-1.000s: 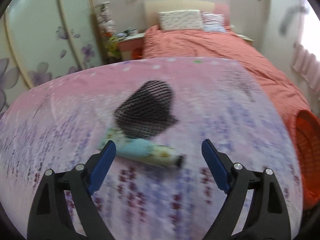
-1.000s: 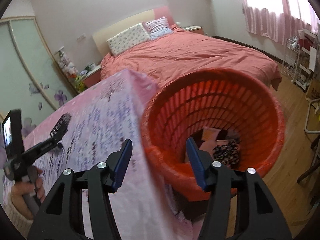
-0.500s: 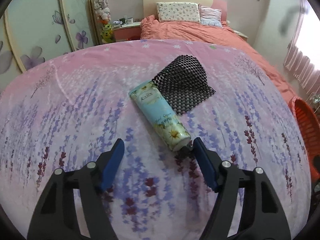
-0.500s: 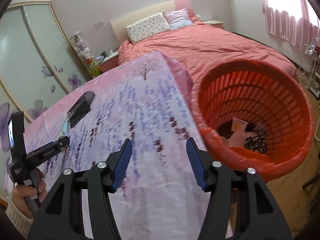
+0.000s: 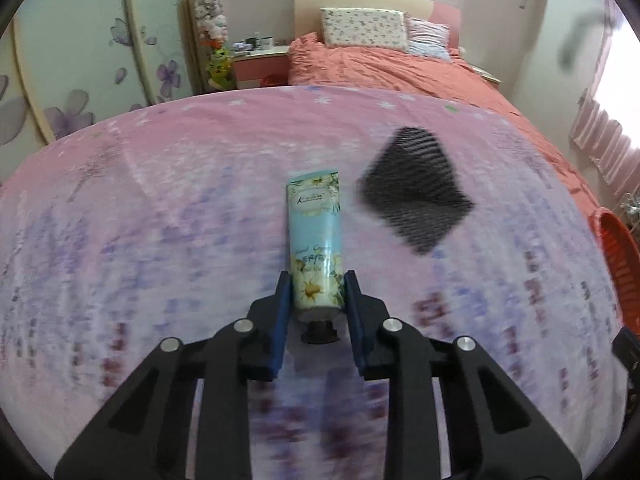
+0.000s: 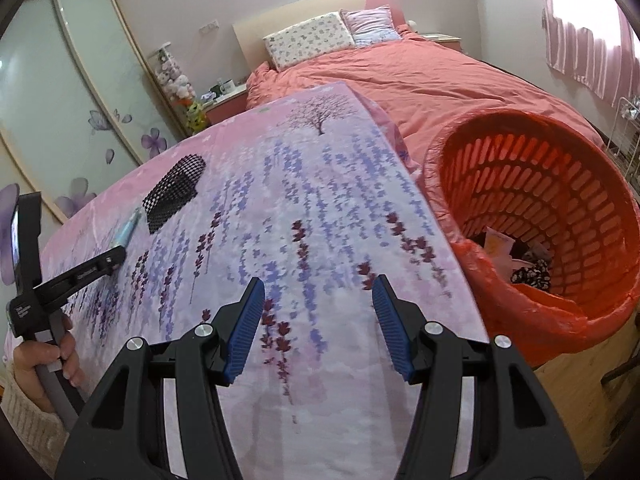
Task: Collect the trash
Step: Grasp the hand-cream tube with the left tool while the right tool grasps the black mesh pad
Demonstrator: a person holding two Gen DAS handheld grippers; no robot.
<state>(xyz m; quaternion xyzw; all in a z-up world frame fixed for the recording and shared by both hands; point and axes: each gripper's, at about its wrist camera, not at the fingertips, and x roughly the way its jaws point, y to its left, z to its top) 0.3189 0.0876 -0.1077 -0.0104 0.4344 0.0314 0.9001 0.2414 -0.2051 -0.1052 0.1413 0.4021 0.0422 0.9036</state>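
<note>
The left gripper (image 5: 316, 292) is closing, its blue pads touching both sides of the cap end of a pale-blue cream tube (image 5: 316, 236) that lies on the lavender-print cloth (image 5: 140, 240); a black mesh piece (image 5: 416, 192) lies at two o'clock of the tube, just apart; the right gripper (image 6: 318, 300) hovers released and empty over the cloth; the orange basket (image 6: 560, 184), already holding scraps, stands at three o'clock of it.

The room is a bedroom with pale walls. A bed (image 6: 420, 76) with a coral cover and two pillows (image 5: 362, 32) stands against the far wall. A sliding wardrobe (image 6: 60, 92) with purple flower prints lines the left side. Daylight enters through pink curtains (image 6: 588, 40). A wooden floor (image 6: 580, 360) shows at the right.
</note>
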